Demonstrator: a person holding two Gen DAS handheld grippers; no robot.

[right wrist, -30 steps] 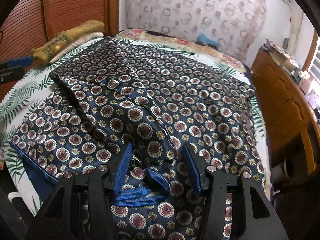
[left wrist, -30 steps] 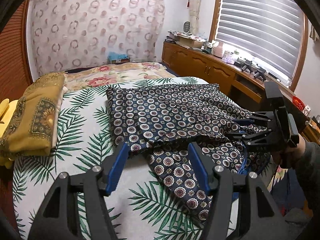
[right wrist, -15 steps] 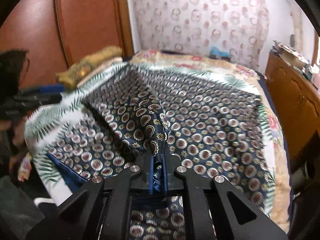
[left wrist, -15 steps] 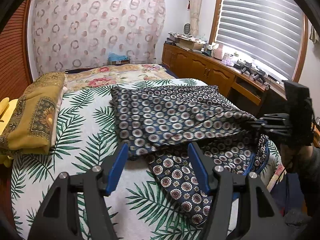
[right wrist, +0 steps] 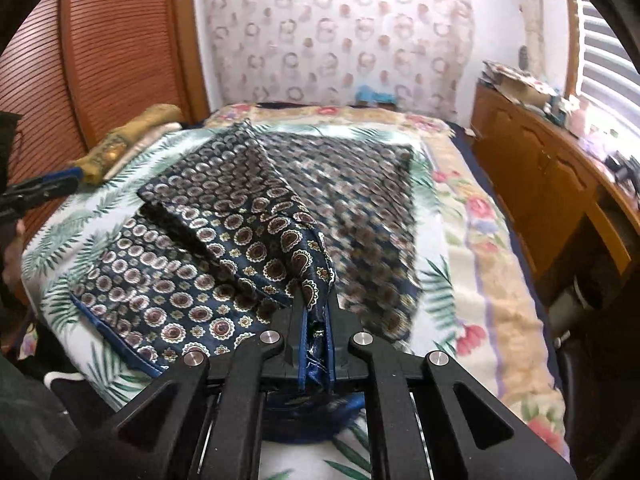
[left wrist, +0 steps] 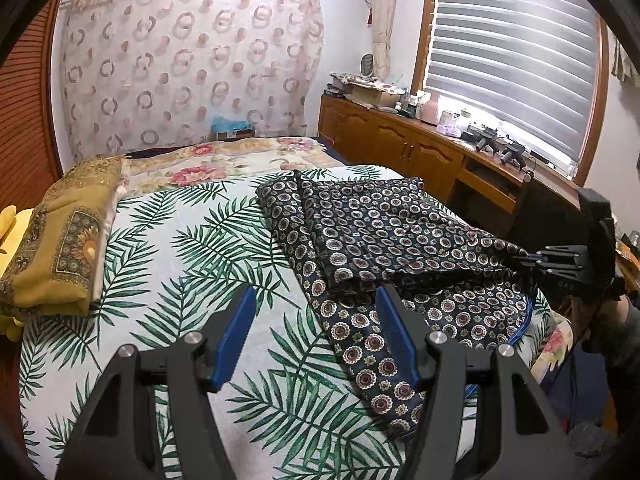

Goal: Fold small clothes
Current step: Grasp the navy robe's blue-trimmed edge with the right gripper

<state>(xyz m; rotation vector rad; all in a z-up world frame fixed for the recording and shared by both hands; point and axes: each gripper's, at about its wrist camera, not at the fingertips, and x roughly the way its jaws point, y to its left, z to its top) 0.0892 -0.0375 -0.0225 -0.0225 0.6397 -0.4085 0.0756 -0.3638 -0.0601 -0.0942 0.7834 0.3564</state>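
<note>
My right gripper (right wrist: 316,340) has its jaws clamped on a bunched edge of the navy patterned garment (left wrist: 384,240), lifting that edge into a ridge above the rest of the cloth, which lies spread on the palm-leaf bedspread (left wrist: 192,248). My left gripper (left wrist: 316,336) hovers with its jaws wide and holding nothing; the garment's near corner lies just beneath its right jaw. A folded yellow cloth (left wrist: 60,240) rests well apart, at the bed's left edge.

My navy garment (left wrist: 384,240) with round medallions lies half folded across the bed's (left wrist: 192,248) right side, one edge lifted up
</note>
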